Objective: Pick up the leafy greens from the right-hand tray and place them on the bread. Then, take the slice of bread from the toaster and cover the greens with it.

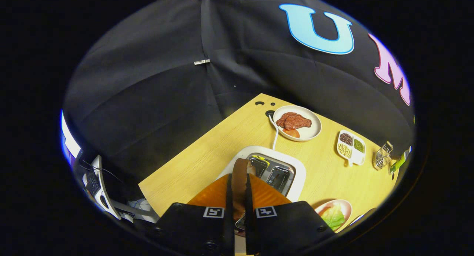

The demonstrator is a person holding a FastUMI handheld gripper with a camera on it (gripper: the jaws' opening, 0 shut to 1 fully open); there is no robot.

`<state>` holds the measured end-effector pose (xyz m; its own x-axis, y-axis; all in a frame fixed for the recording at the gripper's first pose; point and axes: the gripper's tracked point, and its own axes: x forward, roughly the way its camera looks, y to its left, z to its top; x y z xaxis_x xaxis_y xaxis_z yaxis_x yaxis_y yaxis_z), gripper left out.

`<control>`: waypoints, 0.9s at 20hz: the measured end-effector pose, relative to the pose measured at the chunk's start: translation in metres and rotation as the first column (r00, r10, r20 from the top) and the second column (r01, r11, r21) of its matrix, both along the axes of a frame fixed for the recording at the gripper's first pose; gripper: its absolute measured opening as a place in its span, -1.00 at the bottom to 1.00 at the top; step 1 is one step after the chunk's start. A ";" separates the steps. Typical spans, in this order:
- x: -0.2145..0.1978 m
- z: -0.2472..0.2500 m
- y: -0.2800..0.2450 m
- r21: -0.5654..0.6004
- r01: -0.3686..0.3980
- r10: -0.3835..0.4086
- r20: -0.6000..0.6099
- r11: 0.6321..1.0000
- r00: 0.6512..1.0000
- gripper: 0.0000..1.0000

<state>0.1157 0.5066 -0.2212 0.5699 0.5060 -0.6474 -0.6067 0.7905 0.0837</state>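
1. A light wooden table is being seen from above, and the black cloth wall is standing behind it.
2. A thin brown slice of bread is being held on its edge between the two orange fingers of the black gripper. The fingers are being kept narrow and both are being pressed against the slice.
3. The slice is being held just over the white toaster with a shiny metal top, beside its two dark slots.
4. A white cord is being seen running from the toaster toward the far side of the table.
5. Beyond the toaster, flat brown meat pieces are being kept on a round white plate.
6. Further right, a small white tray with three cups of beans is being seen, and a little wire rack is sitting past it.
7. The leafy greens are lying in a pink-rimmed dish near the gripper's right side.
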 end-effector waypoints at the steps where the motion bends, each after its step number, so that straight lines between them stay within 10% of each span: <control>1: 0.000 0.001 -0.001 -0.001 -0.006 0.006 0.005 1.000 1.000 -0.68; 18: 0.008 0.100 -0.070 0.200 0.083 -0.093 0.042 0.976 0.995 -0.79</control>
